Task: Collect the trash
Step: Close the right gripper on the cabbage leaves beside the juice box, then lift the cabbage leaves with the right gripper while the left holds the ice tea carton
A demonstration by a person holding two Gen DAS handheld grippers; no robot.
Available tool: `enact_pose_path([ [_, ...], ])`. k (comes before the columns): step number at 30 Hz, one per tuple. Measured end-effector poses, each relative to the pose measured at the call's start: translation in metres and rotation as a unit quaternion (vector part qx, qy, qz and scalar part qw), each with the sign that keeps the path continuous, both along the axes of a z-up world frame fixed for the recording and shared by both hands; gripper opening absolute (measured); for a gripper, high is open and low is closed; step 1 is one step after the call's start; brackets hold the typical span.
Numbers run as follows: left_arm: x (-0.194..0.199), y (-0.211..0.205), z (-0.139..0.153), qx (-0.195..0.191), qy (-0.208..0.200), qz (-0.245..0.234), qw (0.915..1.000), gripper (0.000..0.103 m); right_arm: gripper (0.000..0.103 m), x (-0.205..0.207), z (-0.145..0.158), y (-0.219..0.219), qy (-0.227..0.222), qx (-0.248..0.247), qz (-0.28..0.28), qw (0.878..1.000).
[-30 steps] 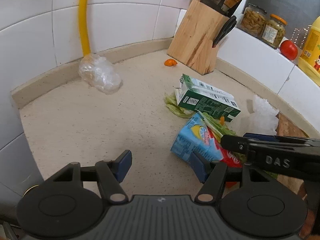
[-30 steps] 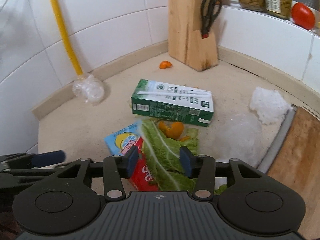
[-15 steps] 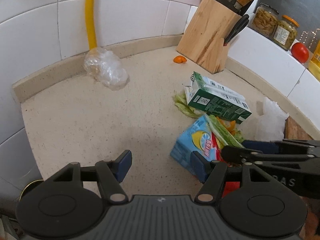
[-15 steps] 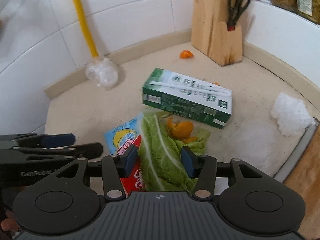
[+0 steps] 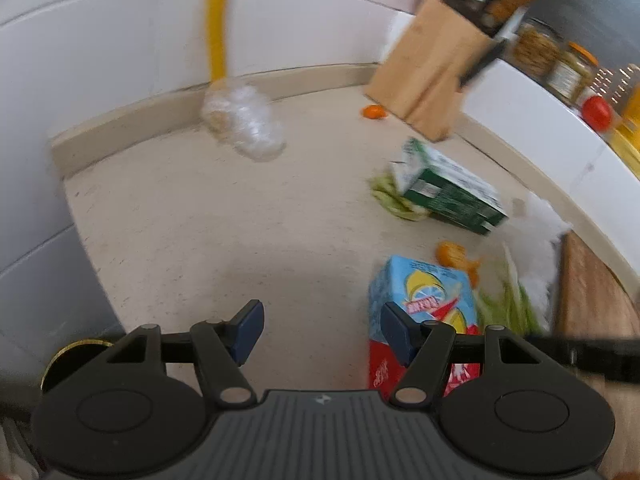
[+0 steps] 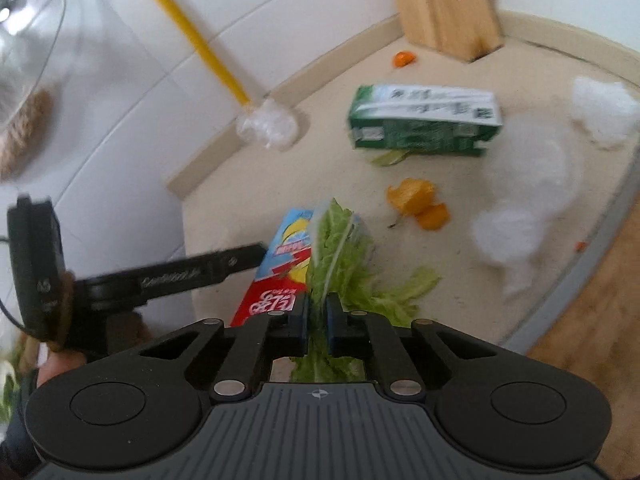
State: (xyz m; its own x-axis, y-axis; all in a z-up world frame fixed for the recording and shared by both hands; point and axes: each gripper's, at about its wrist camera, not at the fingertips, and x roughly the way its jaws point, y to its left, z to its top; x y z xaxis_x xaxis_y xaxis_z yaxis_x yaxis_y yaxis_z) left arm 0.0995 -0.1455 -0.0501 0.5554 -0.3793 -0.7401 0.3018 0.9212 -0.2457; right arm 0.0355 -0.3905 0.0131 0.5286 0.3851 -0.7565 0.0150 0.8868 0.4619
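My right gripper [image 6: 318, 314] is shut on a green lettuce leaf [image 6: 340, 256], which stands lifted off the beige counter. Beside the leaf lies a blue and red drink carton [image 6: 280, 268], seen in the left wrist view as the drink carton [image 5: 420, 300] against my left gripper's right finger. My left gripper [image 5: 322, 326] is open with bare counter between its fingers. A green milk carton [image 6: 424, 120] lies further back, the milk carton [image 5: 448, 188] with leaf scraps under it. Orange peel [image 6: 416, 202] lies loose between the cartons.
A crumpled clear plastic wad [image 5: 240, 124] sits by a yellow pipe [image 5: 218, 20] at the wall. A wooden knife block [image 5: 432, 68] stands in the corner, a small peel bit [image 6: 403, 59] near it. White tissue [image 6: 516, 232] and a wooden board [image 6: 596, 312] lie right. Jars and a tomato [image 5: 596, 108] stand on the ledge.
My right gripper has shut on the lettuce leaf and raised it off the drink carton and peel. Both views shifted and blurred; the orange peel now lies uncovered.
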Motion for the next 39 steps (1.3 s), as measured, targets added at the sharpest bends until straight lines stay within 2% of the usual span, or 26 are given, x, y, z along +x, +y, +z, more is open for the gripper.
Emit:
enact_pose_path([
  [3,-0.007,-0.013,0.007,0.003,-0.011,-0.040,0.9991,0.060,0.011,-0.004,0.004,-0.018,-0.006,0.013,-0.040,0.999],
  [5,-0.010,-0.025,0.010,0.016,-0.020,-0.058,0.9980,0.066,0.011,-0.008,0.009,-0.022,-0.022,-0.011,-0.057,0.998],
  [7,-0.011,-0.036,0.009,0.032,-0.025,-0.069,0.9968,0.071,0.011,-0.009,0.009,-0.018,-0.027,-0.041,-0.052,0.997],
  [12,-0.013,-0.060,0.003,0.057,-0.021,-0.083,0.9947,0.077,0.011,-0.007,-0.010,-0.011,-0.010,-0.036,-0.043,0.998],
  [17,-0.016,-0.080,0.003,0.089,-0.045,-0.091,0.9909,0.082,0.011,-0.003,-0.025,-0.012,0.002,-0.042,-0.047,0.998],
  [20,-0.015,-0.092,-0.005,0.120,-0.040,-0.099,0.9870,0.081,0.011,-0.005,-0.029,-0.020,0.007,-0.044,-0.056,0.997],
  [22,-0.018,-0.096,-0.014,0.150,-0.043,-0.096,0.9830,0.060,0.012,-0.006,-0.032,-0.023,0.010,-0.046,-0.058,0.997],
  [27,-0.016,-0.074,-0.009,0.135,-0.047,-0.064,0.9876,0.060,0.013,-0.003,-0.040,-0.022,0.026,-0.038,-0.047,0.998],
  [32,-0.014,-0.051,0.007,0.120,-0.062,-0.045,0.9898,0.060,0.012,0.003,-0.031,-0.009,0.018,-0.039,-0.033,0.999],
  [36,-0.009,-0.048,-0.003,0.131,-0.049,-0.045,0.9892,0.061,0.012,0.008,-0.032,0.007,0.017,-0.078,-0.015,0.997],
  [37,-0.009,-0.047,-0.006,0.129,-0.045,-0.049,0.9894,0.061,0.013,0.009,-0.033,0.008,0.021,-0.079,-0.013,0.997],
  [39,-0.010,-0.047,-0.009,0.129,-0.043,-0.053,0.9893,0.062,0.021,0.010,-0.032,0.010,0.021,-0.083,-0.009,0.996],
])
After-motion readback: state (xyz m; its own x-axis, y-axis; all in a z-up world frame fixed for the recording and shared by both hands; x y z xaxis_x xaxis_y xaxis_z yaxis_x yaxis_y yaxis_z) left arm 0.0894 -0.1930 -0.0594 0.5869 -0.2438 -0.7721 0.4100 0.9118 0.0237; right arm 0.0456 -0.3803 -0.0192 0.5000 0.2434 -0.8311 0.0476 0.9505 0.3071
